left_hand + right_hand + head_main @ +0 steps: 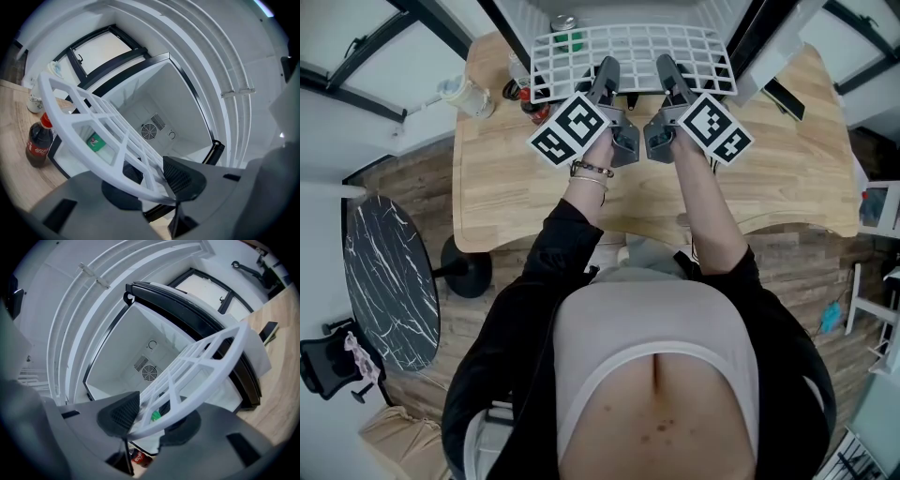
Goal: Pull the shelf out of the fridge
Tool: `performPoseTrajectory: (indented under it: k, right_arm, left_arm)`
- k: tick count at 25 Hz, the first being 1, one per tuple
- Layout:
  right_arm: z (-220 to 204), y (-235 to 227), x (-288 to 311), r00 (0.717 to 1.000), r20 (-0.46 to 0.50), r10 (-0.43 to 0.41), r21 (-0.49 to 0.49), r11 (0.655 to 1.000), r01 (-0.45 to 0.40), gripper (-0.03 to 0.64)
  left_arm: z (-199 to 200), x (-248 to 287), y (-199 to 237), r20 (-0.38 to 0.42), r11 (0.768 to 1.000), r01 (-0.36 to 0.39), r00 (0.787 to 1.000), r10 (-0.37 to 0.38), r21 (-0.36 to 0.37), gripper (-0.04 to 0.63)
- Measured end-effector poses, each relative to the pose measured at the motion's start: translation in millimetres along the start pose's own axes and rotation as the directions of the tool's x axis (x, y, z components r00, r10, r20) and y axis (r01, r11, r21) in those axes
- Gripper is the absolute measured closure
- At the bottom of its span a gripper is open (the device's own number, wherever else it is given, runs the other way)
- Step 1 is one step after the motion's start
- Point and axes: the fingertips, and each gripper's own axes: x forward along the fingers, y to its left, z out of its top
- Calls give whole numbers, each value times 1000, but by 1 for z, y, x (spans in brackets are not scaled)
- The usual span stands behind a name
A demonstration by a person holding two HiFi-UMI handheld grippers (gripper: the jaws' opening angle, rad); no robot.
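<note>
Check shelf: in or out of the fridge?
Out, or nearly: left gripper and right gripper hold shelf before the fridge opening.

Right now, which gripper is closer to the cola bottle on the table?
Left. The left gripper grips the shelf edge close beside the cola bottle; the right gripper grips the same edge on the left gripper's far side.

cola bottle (38, 145) beside shelf (113, 177) (left), cup (469, 96) beyond

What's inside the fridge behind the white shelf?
A round fan vent on the back wall of the fridge, and a green can showing through the shelf bars. The shelf covers the rest down there.
</note>
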Motion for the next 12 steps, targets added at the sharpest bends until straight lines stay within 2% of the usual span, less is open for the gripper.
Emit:
performPoseTrajectory:
  k: [12]
  right_arm:
    - [-2, 0, -5, 1000, 0, -1, 1, 1000, 1, 470]
  left_arm:
    - [-3, -5, -1, 5, 1000, -3, 1000, 3, -4, 456]
